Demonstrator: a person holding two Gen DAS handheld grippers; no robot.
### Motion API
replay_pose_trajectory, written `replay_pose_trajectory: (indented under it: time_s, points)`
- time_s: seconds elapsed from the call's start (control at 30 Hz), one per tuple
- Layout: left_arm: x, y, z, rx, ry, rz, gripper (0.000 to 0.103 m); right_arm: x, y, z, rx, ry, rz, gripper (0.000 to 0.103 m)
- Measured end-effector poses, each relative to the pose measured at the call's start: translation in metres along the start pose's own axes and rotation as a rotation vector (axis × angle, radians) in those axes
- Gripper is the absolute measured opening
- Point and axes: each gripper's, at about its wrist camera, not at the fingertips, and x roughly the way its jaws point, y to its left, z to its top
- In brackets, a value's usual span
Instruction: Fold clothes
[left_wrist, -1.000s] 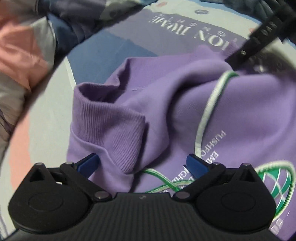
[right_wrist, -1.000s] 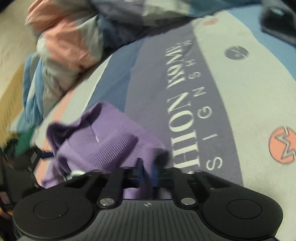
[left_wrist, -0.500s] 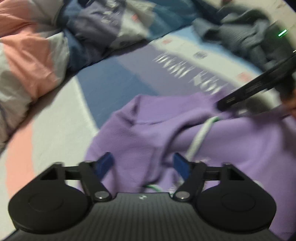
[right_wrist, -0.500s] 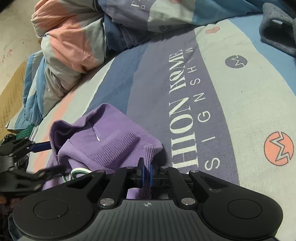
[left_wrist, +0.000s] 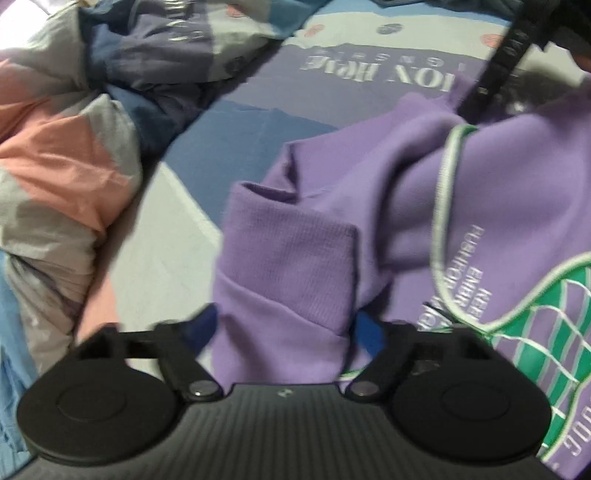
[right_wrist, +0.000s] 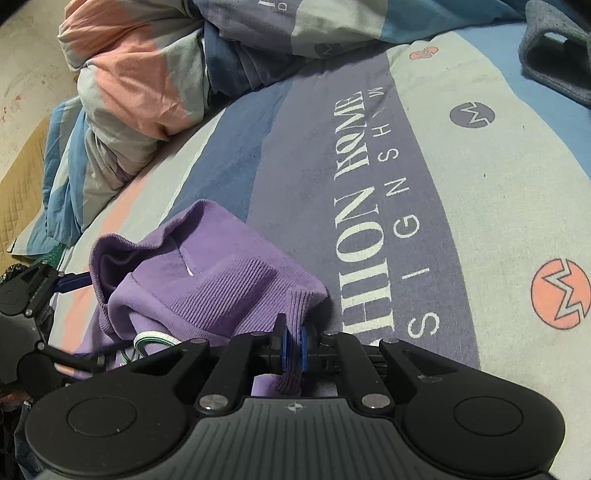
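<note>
On the bed sheet (right_wrist: 424, 155) we've got the purple sweatshirt (left_wrist: 498, 206) bunched up. Our right gripper (right_wrist: 292, 345) is clamped on its ribbed hem, and our left gripper (left_wrist: 286, 328) is closing around the ribbed cuff (left_wrist: 291, 266) (pads not pressing yet). Rumpled duvet (right_wrist: 140, 70) sits behind.

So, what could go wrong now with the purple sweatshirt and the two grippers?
1. The left gripper is closing around the ribbed cuff but may catch only one bunched layer, so it could slip.
2. The right gripper pinches only a thin ribbed edge of the purple sweatshirt; pulling might free it.
</note>
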Motion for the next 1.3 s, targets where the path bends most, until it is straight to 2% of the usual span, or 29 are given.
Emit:
replay_pose_trajectory:
  time_s: [0.07, 0.17, 0.27, 0.33, 0.43, 0.5, 0.57, 0.63, 0.67, 0.73, 0.83, 1.0, 1.07, 1.13, 1.17, 1.2, 1.3]
  points:
    - [-0.004, 0.007, 0.001, -0.026, 0.001, -0.008, 0.064, 0.0, 0.0, 0.0, -0.003, 0.001, 0.0, 0.007]
    - [-0.018, 0.004, 0.0, 0.042, -0.012, 0.021, 0.065, 0.001, -0.001, 0.0, 0.0, 0.003, 0.001, 0.008]
    - [-0.02, 0.01, -0.006, 0.061, -0.012, 0.05, 0.076, 0.001, -0.001, 0.0, 0.001, 0.002, 0.001, 0.008]
    - [-0.016, 0.018, -0.011, 0.036, 0.0, 0.059, 0.086, 0.001, -0.001, -0.001, -0.001, 0.003, 0.002, 0.008]
    - [-0.012, 0.028, -0.015, 0.015, 0.022, 0.086, 0.087, 0.001, -0.001, -0.001, -0.001, 0.003, 0.005, 0.008]
    - [-0.014, 0.032, -0.017, 0.024, 0.032, 0.172, 0.087, 0.001, -0.002, -0.002, -0.002, 0.004, 0.005, 0.008]
    - [-0.014, 0.043, -0.018, -0.021, 0.027, 0.184, 0.087, 0.001, -0.002, -0.002, 0.0, 0.003, 0.004, 0.008]
    - [-0.006, 0.053, -0.021, -0.064, 0.047, 0.144, 0.087, 0.001, -0.002, -0.003, 0.003, 0.001, 0.003, 0.008]
    - [-0.002, 0.053, -0.021, -0.052, 0.047, 0.133, 0.087, 0.001, -0.001, -0.003, 0.005, 0.0, 0.002, 0.008]
    - [0.002, 0.05, -0.018, -0.038, 0.022, 0.083, 0.086, 0.002, -0.001, -0.003, 0.011, -0.002, 0.001, 0.008]
    - [0.005, 0.041, -0.009, -0.07, -0.022, -0.017, 0.086, 0.002, -0.002, -0.002, 0.021, -0.003, 0.0, 0.008]
    - [0.021, 0.03, 0.008, -0.114, -0.014, -0.028, 0.084, 0.004, -0.005, -0.001, 0.063, -0.014, 0.004, 0.008]
    - [0.025, 0.029, 0.011, -0.138, -0.01, -0.017, 0.075, 0.004, -0.008, -0.002, 0.098, -0.02, 0.011, 0.008]
    - [0.031, 0.028, 0.012, -0.134, 0.014, 0.044, 0.04, 0.005, -0.011, -0.002, 0.137, -0.025, 0.019, 0.009]
    - [0.032, 0.03, 0.011, -0.149, 0.024, 0.078, 0.033, 0.005, -0.011, -0.001, 0.15, -0.026, 0.022, 0.01]
    - [0.034, 0.035, 0.01, -0.18, 0.031, 0.103, 0.026, 0.005, -0.01, -0.001, 0.151, -0.028, 0.025, 0.016]
    - [0.032, 0.046, 0.005, -0.233, 0.039, 0.14, 0.02, 0.006, -0.001, 0.0, 0.117, -0.036, 0.033, 0.037]
